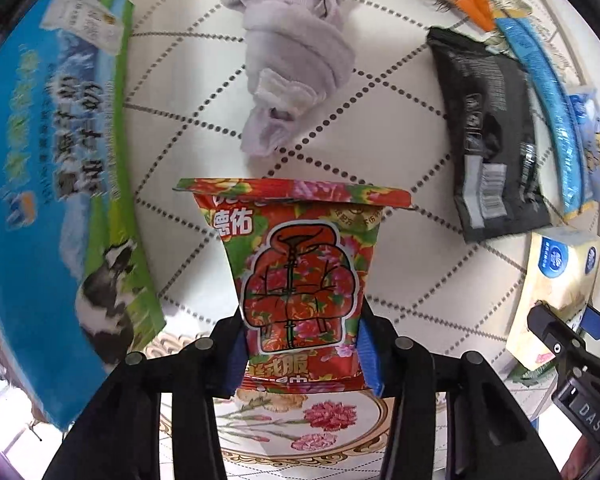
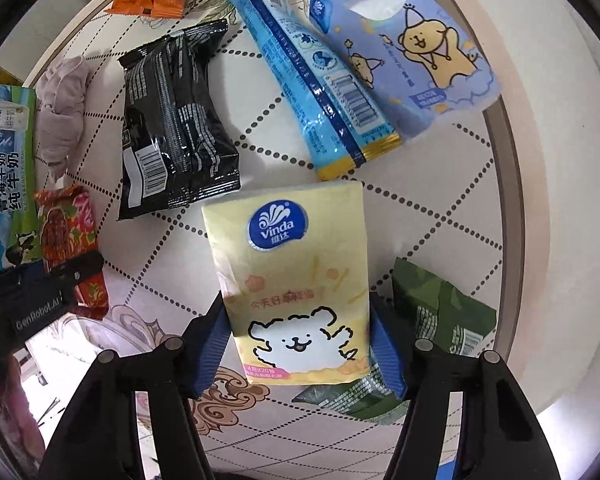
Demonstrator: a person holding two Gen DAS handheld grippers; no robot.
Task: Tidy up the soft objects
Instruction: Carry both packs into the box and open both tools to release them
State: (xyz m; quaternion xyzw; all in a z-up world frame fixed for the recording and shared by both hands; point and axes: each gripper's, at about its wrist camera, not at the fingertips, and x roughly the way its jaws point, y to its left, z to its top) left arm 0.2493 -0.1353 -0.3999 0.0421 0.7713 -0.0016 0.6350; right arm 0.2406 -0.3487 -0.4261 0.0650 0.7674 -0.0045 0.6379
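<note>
Left gripper (image 1: 300, 344) fingers clamped the red floral pack (image 1: 300, 276) above the worktop (image 1: 400, 208); right gripper (image 2: 300, 344) fingers gripped the yellow tissue pack (image 2: 296, 288) by its sides, likely for sorting

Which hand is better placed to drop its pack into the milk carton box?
Left, probably. The left gripper holds the red floral pack right beside the blue milk box; the right gripper, holding the yellow tissue pack, sits farther off.
</note>
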